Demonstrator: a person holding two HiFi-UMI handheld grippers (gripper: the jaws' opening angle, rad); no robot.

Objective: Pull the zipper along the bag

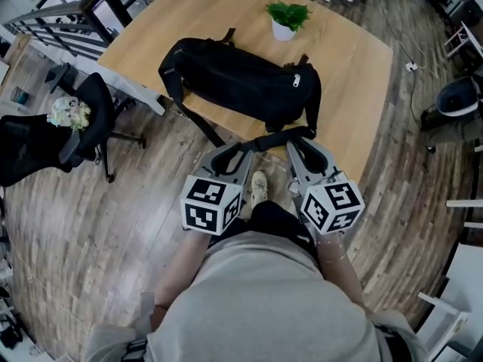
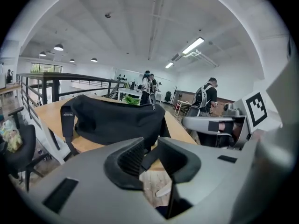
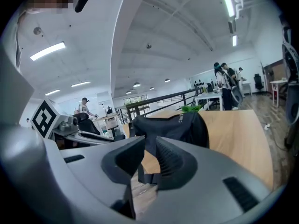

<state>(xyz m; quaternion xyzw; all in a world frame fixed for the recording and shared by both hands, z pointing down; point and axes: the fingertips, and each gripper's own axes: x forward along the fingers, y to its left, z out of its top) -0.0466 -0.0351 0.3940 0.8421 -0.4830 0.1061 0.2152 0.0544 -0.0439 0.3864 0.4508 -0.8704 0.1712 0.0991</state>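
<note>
1. Black bag (image 1: pixel 241 81) lies mid desk (image 1: pixel 355 74); zipper pull (image 1: pixel 296 80) sits near its right end, potted plant (image 1: pixel 285 17) behind.
2. Left claw (image 1: pixel 232 154): narrow gap, pads pressing nothing.
3. Right claw (image 1: pixel 306 151): narrow gap, pads pressing nothing.
4. Both claws sit at the desk's near edge, close to the bag strap (image 1: pixel 275 139).

The head camera looks steeply down on the wooden table (image 1: pixel 355 74); both gripper cameras face it low, from its near edge, sharing the black bag (image 1: pixel 241 81).
</note>
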